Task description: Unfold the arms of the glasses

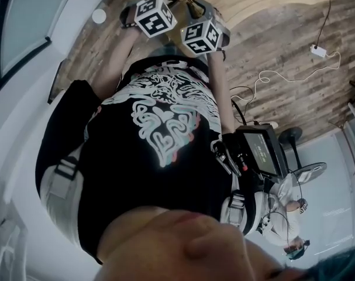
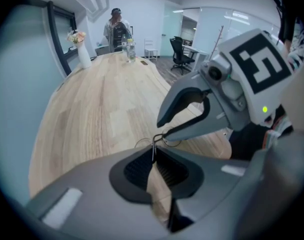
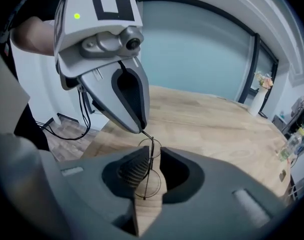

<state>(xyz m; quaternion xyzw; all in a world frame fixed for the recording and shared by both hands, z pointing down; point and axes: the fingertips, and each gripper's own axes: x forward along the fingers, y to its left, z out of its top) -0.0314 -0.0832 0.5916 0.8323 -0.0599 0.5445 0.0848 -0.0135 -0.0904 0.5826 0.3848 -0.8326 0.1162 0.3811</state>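
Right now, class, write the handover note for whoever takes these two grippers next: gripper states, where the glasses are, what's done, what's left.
Left gripper: shut on a thin wire part of the glasses.
Right gripper: shut on the glasses from the other side.
Glasses: held between both, above the wooden table.
Done: lifted and gripped.
Left: unfold the arms; I cannot tell whether either is open yet.

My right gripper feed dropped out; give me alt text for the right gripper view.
Thin wire-rimmed glasses held edge-on between the jaws of the right gripper, above a wooden table. The left gripper reaches in from upper left, its tips pinching the frame's top.
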